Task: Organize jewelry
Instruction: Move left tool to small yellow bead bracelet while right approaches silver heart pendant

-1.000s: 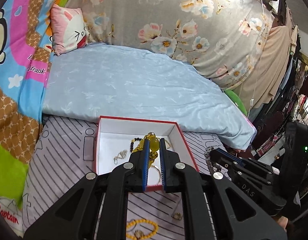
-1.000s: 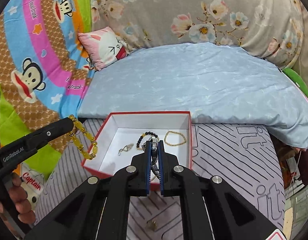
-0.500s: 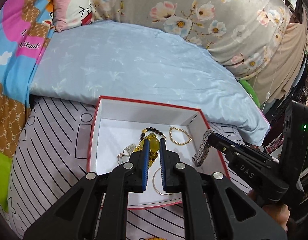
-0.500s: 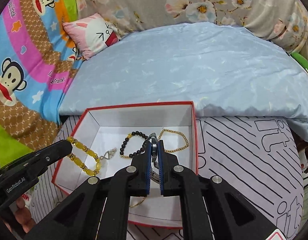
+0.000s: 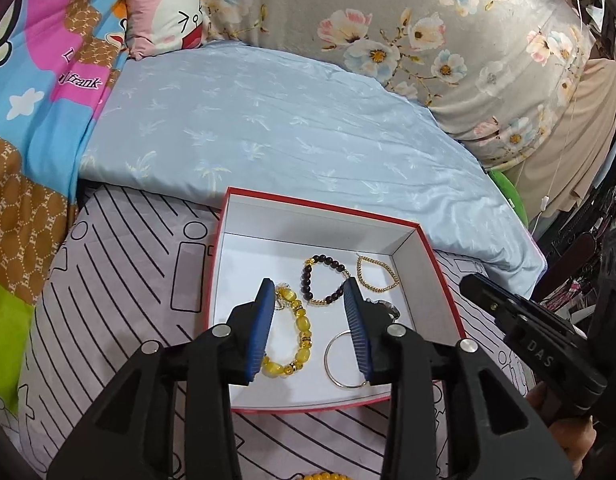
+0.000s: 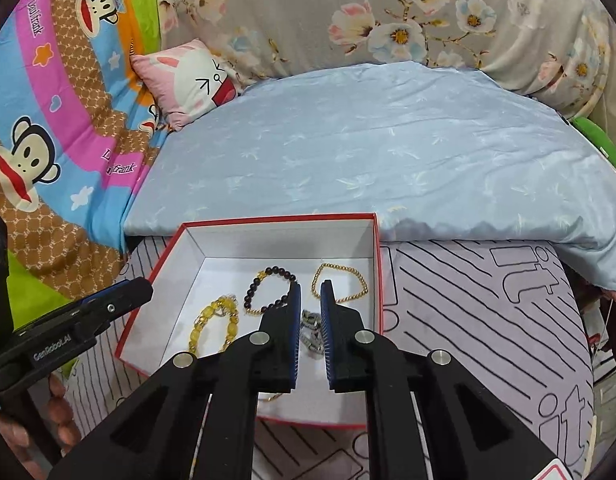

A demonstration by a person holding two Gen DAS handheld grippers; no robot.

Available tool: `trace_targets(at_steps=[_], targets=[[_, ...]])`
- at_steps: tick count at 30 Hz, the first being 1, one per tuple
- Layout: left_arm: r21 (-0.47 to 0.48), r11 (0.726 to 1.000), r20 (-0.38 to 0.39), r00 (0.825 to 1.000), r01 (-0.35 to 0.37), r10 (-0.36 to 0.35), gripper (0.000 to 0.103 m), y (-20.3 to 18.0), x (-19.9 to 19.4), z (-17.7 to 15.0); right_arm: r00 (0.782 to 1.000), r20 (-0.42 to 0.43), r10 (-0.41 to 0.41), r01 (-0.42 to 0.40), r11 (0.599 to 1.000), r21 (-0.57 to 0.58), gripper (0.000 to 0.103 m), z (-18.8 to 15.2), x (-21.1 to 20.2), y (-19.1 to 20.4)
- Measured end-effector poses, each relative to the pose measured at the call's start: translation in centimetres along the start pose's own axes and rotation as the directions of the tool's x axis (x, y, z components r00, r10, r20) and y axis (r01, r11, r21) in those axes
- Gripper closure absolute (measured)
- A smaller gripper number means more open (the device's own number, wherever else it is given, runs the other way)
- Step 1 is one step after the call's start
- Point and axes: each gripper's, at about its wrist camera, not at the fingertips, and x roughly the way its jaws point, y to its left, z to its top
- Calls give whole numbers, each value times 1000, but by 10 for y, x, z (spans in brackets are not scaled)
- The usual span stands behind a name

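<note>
A red-rimmed white box (image 5: 320, 205) (image 6: 276, 219) sits on the striped sheet. My left gripper (image 5: 309, 287) (image 6: 138, 291) hovers over it, jaws opening, nothing pressed between them. The yellow bead bracelet (image 5: 301, 334) (image 6: 214, 326) lies on the box floor below. My right gripper (image 6: 311, 286) (image 5: 504, 306) is low over the box's right side, jaws opening a little. The silver watch (image 6: 312, 330) (image 5: 388, 307) lies between them and no pad presses on it. A black bead bracelet (image 5: 324, 285) (image 6: 270, 292), a gold chain bracelet (image 5: 378, 277) (image 6: 340, 285) and a gold bangle (image 5: 343, 364) also lie inside.
Another yellow bead bracelet (image 5: 328, 476) peeks in at the sheet's near edge. A folded light-blue quilt (image 5: 288, 128) lies right behind the box, with a pink rabbit pillow (image 6: 192, 84) and a floral blanket (image 6: 388, 12) beyond. Each gripper is held by a hand (image 6: 60, 420).
The left jaws have spread and the yellow bracelet has dropped from them onto the box floor. The right gripper came down into the box with the watch and its jaws parted slightly.
</note>
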Motion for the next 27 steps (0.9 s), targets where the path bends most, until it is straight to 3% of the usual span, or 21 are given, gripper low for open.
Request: trace_targets(at_steps=[5,12,19,27], targets=[[-7,1000,11,1000,-3,3,69,2,-20,-9,1000,-3,7,-7,1000,3,84,-23,-25,4],[10,1000,5,1000,-27,27,69,3,-55,-45,999,-34,-18,19,1000,9,84,-74,-59,9],[0,1000,-77,997,-17,17,69,7,-62,-91,995,-101,-17,21,999,46,84,-122,-77,5],[-16,1000,-174,985,-19,16,70,13,-42,-135,985,-170,-9,22,997,73,84,-159,-79,5]])
